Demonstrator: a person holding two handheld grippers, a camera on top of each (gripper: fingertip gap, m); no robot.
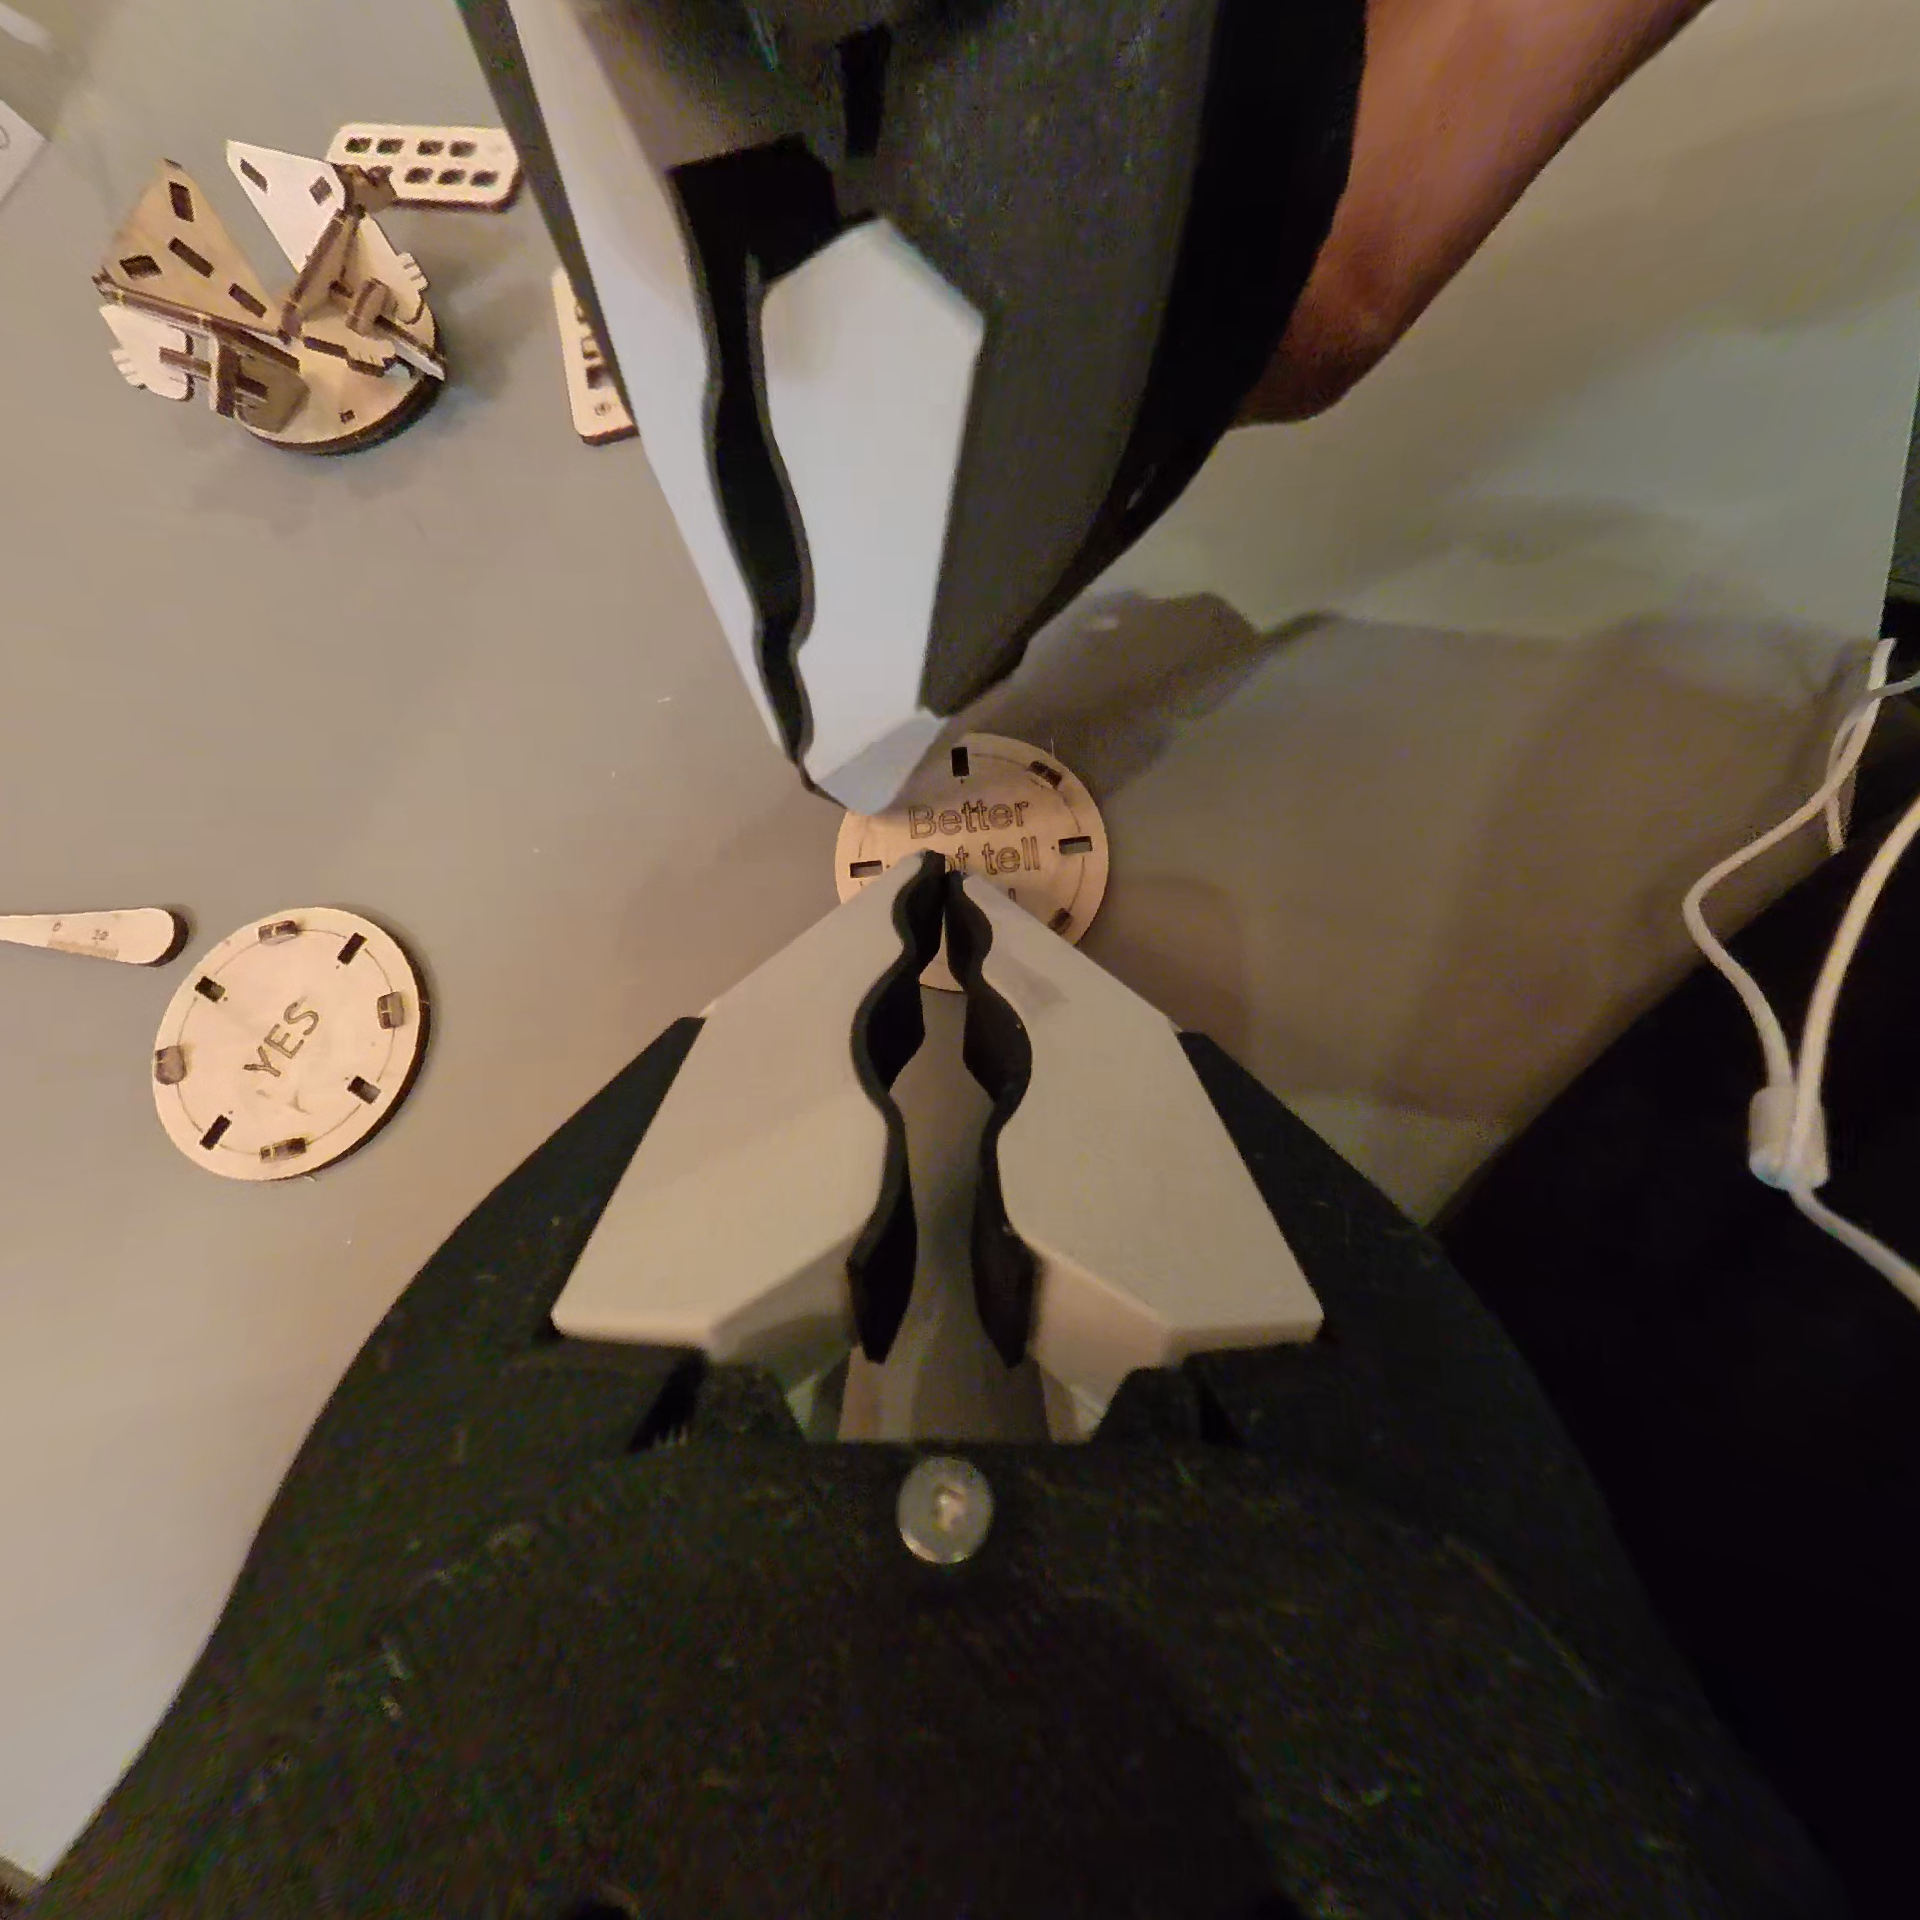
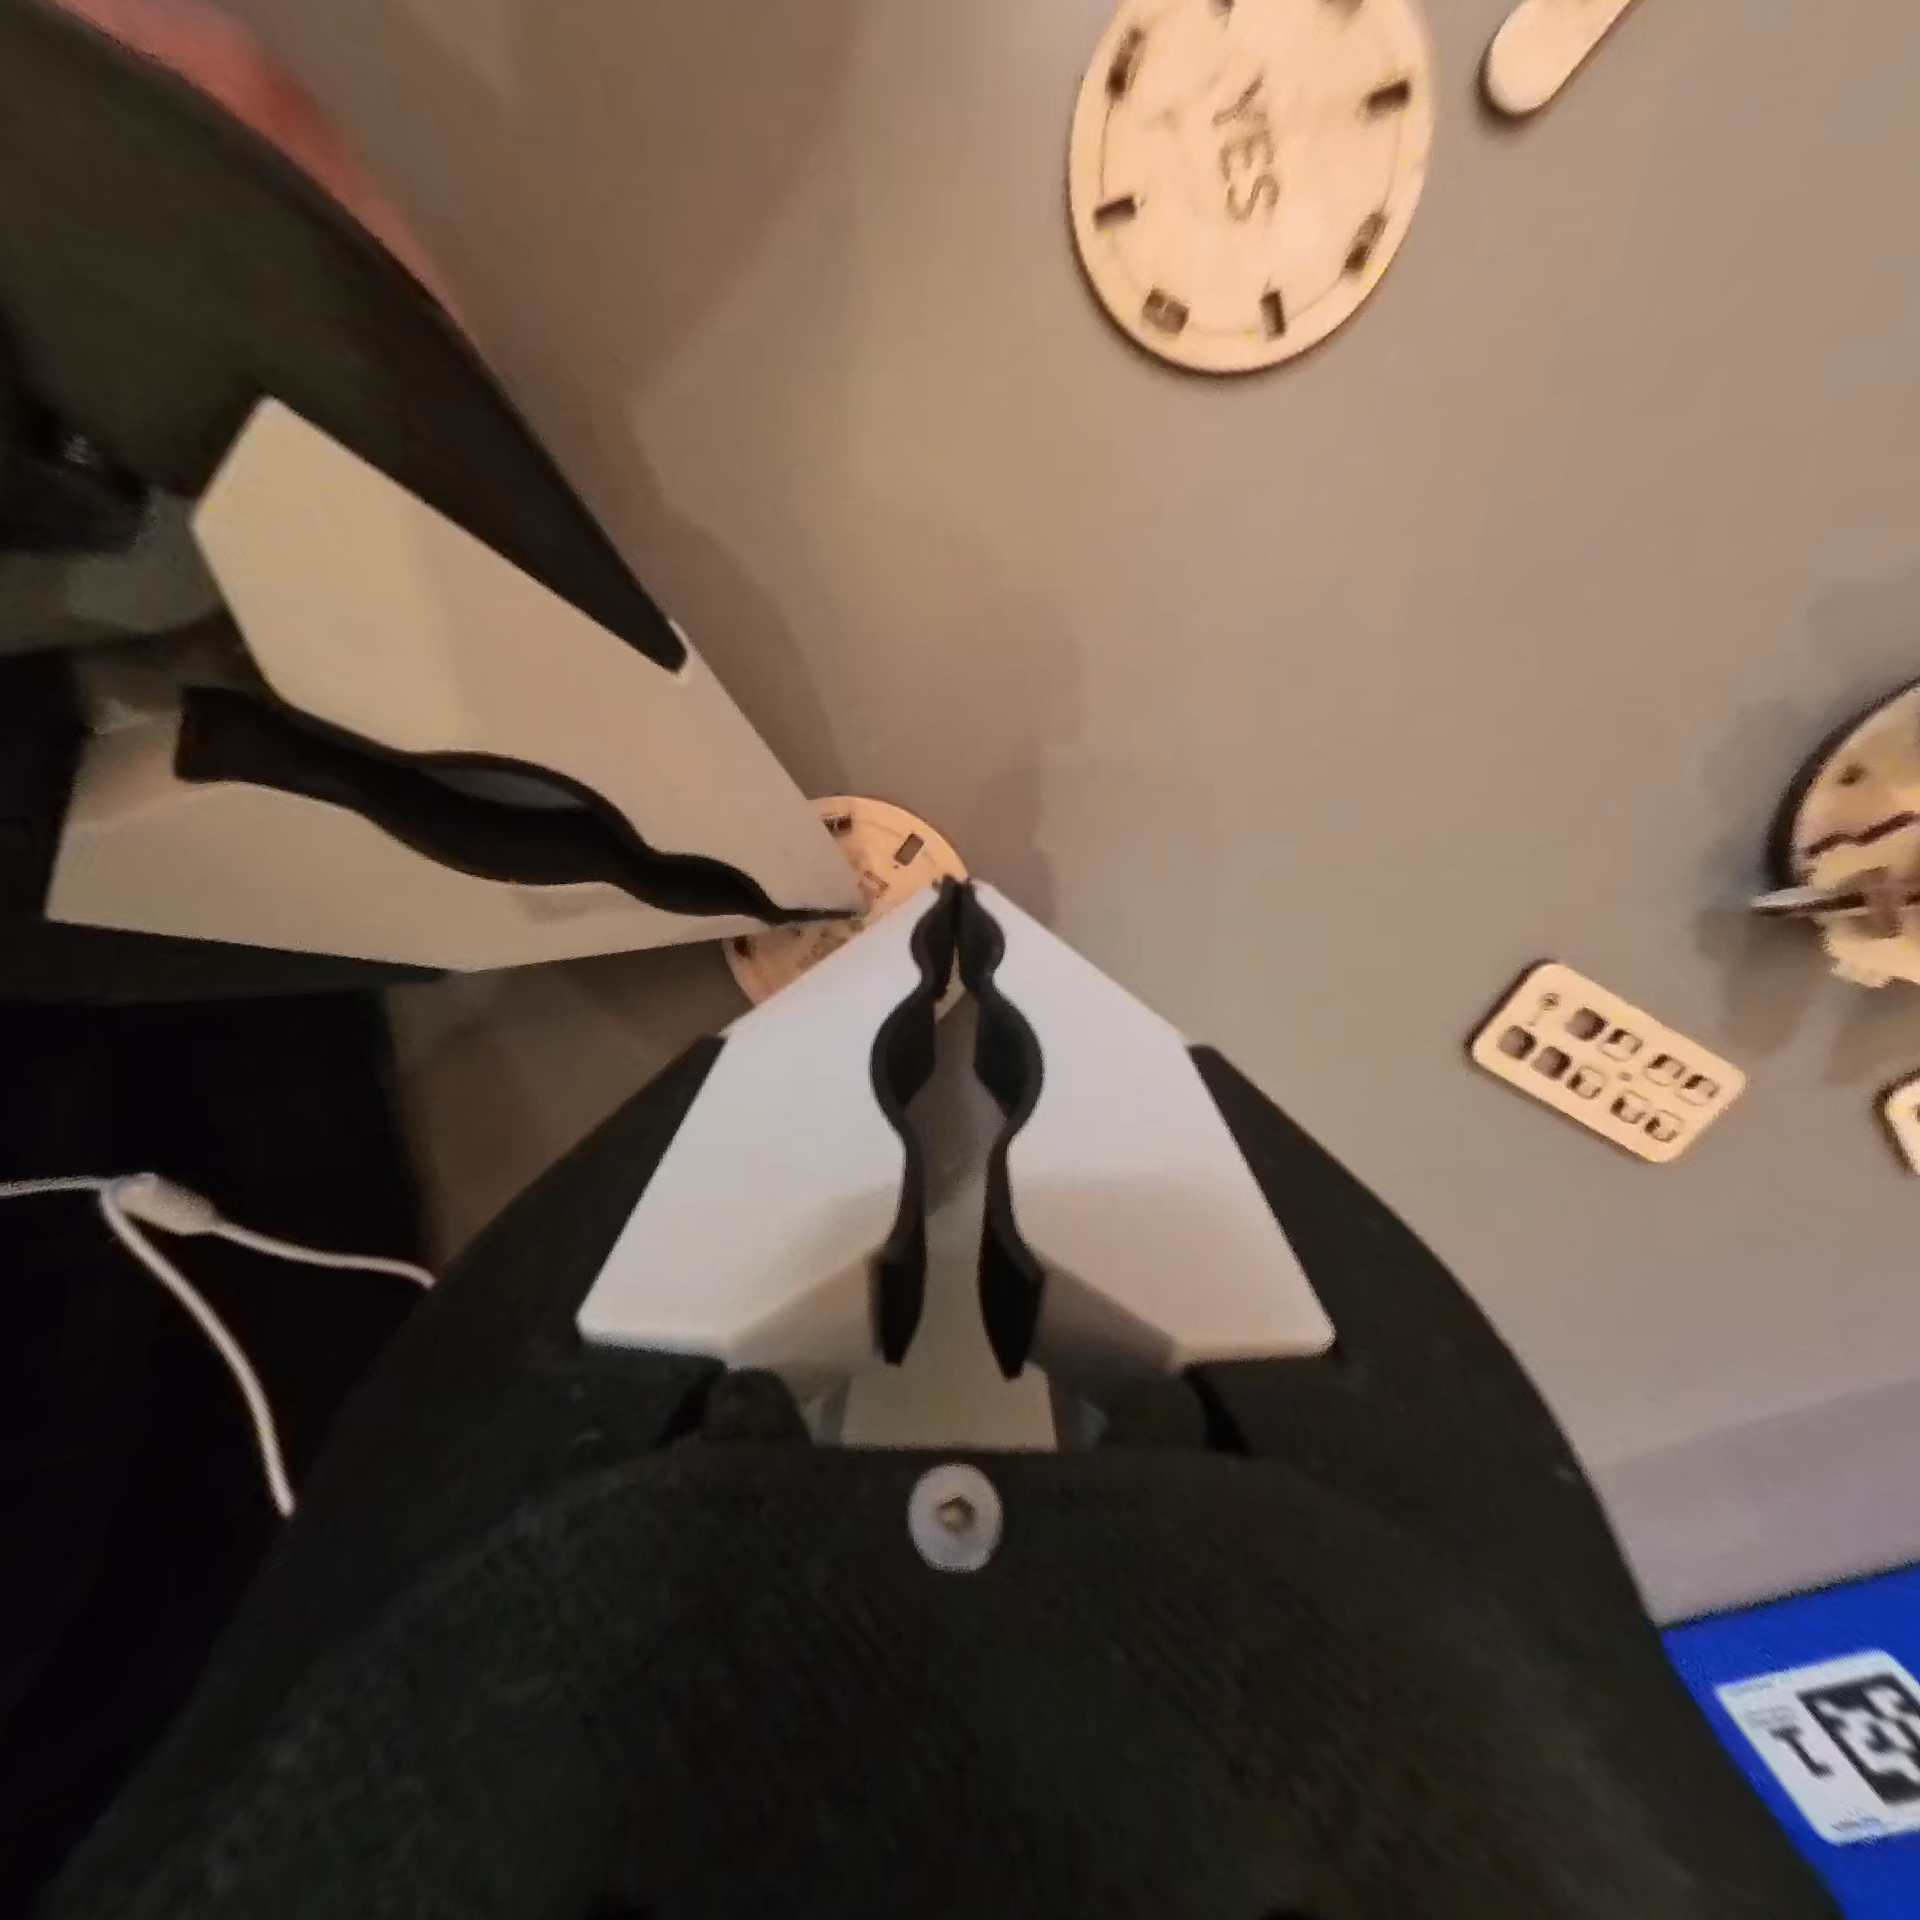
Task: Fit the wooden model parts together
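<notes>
Left wrist view, both grippers (image 1: 932, 878) (image 1: 852, 800) pressed together, tips seemingly touching round slotted wooden disc (image 1: 1049, 842), grey tabletop (image 1: 468, 675).

Two wooden discs (image 1: 1049, 831) (image 1: 291, 1049), two slotted plates (image 2: 1605, 1060) (image 1: 597, 364)

Left claw (image 1: 932, 876) and right claw (image 2: 956, 891) both pinched closed on nothing, tips angled down, nearly meeting

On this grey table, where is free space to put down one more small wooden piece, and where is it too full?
Free: the grey table between the wooden model and the second disc. Also free: the pale stretch right of the engraved disc, up to the white cord. Crowded: over the engraved disc, where both shut grippers meet.
</notes>
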